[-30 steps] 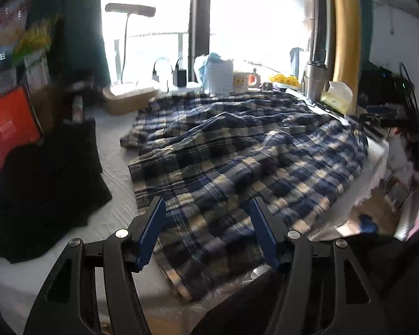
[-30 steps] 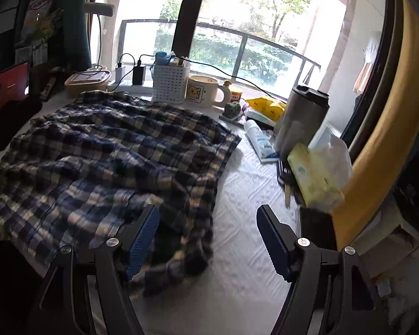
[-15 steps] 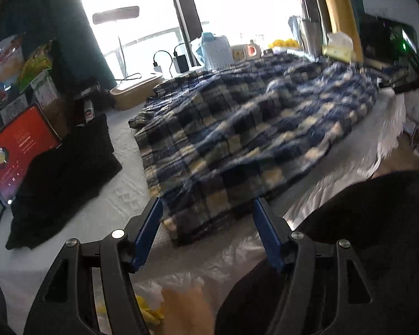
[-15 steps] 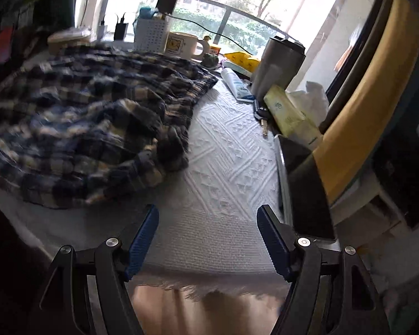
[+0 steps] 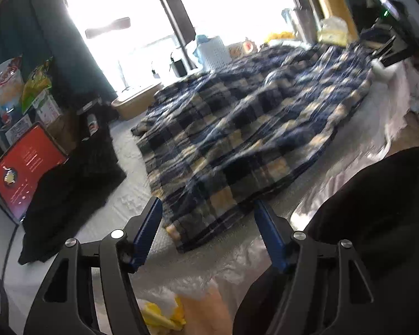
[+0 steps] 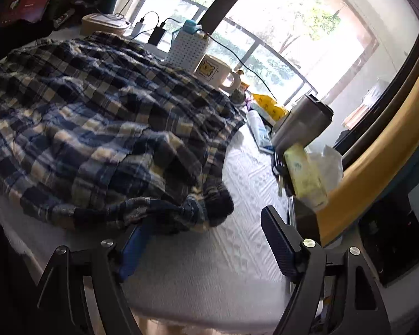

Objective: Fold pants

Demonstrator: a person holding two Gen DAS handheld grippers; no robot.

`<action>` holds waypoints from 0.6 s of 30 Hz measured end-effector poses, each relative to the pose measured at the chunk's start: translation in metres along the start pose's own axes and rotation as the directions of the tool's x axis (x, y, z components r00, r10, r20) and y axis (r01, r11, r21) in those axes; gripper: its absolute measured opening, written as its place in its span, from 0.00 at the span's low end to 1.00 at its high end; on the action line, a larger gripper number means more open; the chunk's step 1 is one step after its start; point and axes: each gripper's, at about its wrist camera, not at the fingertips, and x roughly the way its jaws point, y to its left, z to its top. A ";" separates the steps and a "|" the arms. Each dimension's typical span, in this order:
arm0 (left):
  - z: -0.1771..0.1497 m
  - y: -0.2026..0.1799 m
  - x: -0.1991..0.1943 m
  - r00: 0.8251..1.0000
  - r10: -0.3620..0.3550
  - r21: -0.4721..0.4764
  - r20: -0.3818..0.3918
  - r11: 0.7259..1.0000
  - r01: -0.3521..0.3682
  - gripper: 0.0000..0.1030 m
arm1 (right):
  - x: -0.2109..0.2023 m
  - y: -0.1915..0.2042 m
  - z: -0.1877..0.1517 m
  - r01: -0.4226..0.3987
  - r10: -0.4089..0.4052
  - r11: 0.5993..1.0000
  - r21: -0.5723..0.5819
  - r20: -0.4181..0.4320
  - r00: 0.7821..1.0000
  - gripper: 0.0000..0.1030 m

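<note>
Blue, cream and black plaid pants (image 5: 237, 139) lie spread over the white textured table cover (image 5: 131, 189). My left gripper (image 5: 208, 209) hangs low at the near edge, open. The pants' near corner shows between its blue fingers and no pad presses it. In the right wrist view the pants (image 6: 97, 111) end in a bunched, dark corner. My right gripper (image 6: 206, 237) sits at that corner and its jaws are opening. The left finger (image 6: 134, 248) is tucked under the hem. The right finger (image 6: 278, 241) stands free over the bare cover (image 6: 251, 195).
A black cloth (image 5: 69, 181) and a red-screened tablet (image 5: 25, 167) lie left of the pants. Behind and right stand a white basket (image 6: 185, 51), a mug (image 6: 215, 69), a steel tumbler (image 6: 301, 120) and a tissue pack (image 6: 307, 176). A person's dark-clothed lap (image 5: 377, 209) fills the near right.
Both grippers have sunk and rolled toward the near hem. The right one closed in on the bunched corner, its left finger now under the cloth, jaws a little wider.
</note>
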 end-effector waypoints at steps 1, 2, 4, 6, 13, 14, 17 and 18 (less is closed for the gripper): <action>0.000 0.001 0.000 1.000 -0.007 -0.002 0.007 1.000 0.007 0.67 | -0.001 0.001 0.001 -0.003 0.003 1.000 -0.002 0.003 1.000 0.78; -0.001 0.003 0.002 1.000 -0.014 0.001 0.004 1.000 0.014 0.65 | -0.002 0.001 0.002 -0.007 0.007 1.000 -0.004 0.006 1.000 0.78; -0.004 0.004 0.006 0.999 -0.032 0.010 -0.007 0.999 0.032 0.60 | -0.002 0.001 0.003 -0.015 0.015 1.000 -0.001 0.009 1.000 0.78; -0.008 0.003 0.004 0.995 -0.096 0.012 0.001 0.995 0.096 0.40 | -0.001 0.001 0.002 -0.025 0.025 1.000 0.006 0.015 1.000 0.78; -0.002 0.006 -0.002 0.989 -0.148 -0.027 0.022 0.989 0.148 0.04 | 0.008 0.001 -0.001 -0.122 0.119 0.991 0.046 0.059 0.991 0.76; 0.000 0.008 -0.004 0.989 -0.148 -0.034 0.029 0.988 0.149 0.04 | 0.010 0.003 -0.001 -0.139 0.136 0.989 0.046 0.060 0.989 0.64; 0.010 0.019 -0.013 0.985 -0.159 -0.072 0.072 0.984 0.164 0.04 | 0.017 0.008 0.000 -0.154 0.152 0.988 0.035 0.049 0.987 0.29; 0.013 0.022 -0.015 0.984 -0.160 -0.083 0.083 0.982 0.167 0.04 | 0.017 0.008 0.000 -0.159 0.157 0.987 0.035 0.052 0.986 0.25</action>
